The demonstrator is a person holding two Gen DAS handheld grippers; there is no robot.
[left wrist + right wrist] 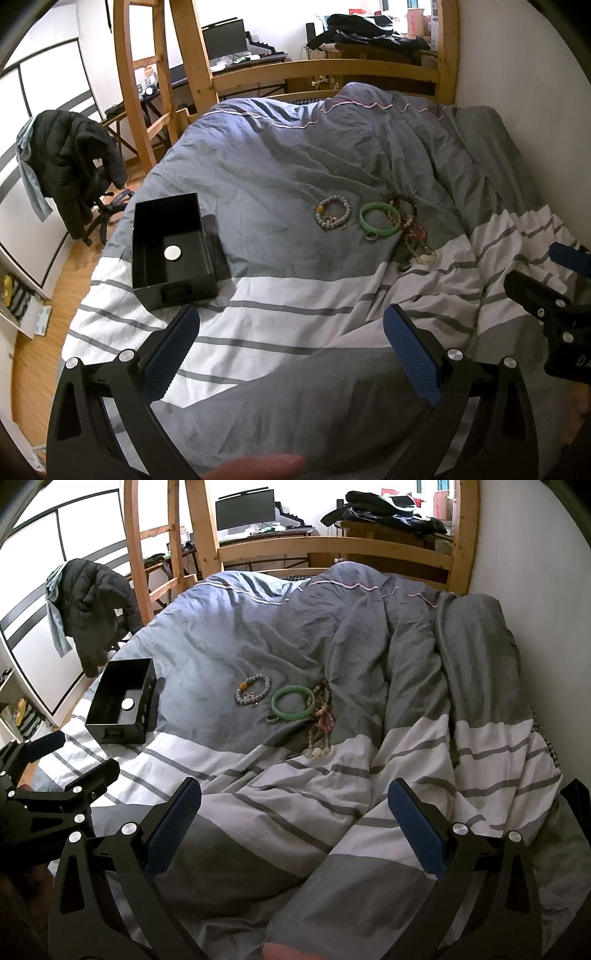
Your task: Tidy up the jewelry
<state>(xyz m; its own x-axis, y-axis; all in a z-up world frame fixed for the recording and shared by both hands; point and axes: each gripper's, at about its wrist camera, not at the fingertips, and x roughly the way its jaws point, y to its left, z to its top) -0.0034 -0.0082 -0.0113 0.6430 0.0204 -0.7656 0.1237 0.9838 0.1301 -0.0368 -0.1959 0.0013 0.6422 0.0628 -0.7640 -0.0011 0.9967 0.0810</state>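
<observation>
An open black box (171, 245) (120, 705) with a white disc inside sits on the bed at the left. A grey bead bracelet (332, 213) (253, 691), a green bangle (380, 219) (293, 703), a small ring (371, 236) (272, 719) and a heap of beaded bracelets (413, 236) (321, 723) lie on the quilt further right. My left gripper (291, 325) is open and empty, held above the quilt short of the box and jewelry. My right gripper (295, 801) is open and empty, also short of the jewelry.
The bed has a rumpled grey and white striped quilt (295, 295) (406, 768). A wooden bed frame and ladder (147, 74) stand behind. A chair with a dark jacket (74, 162) is at the left. A wall (535, 590) runs along the right.
</observation>
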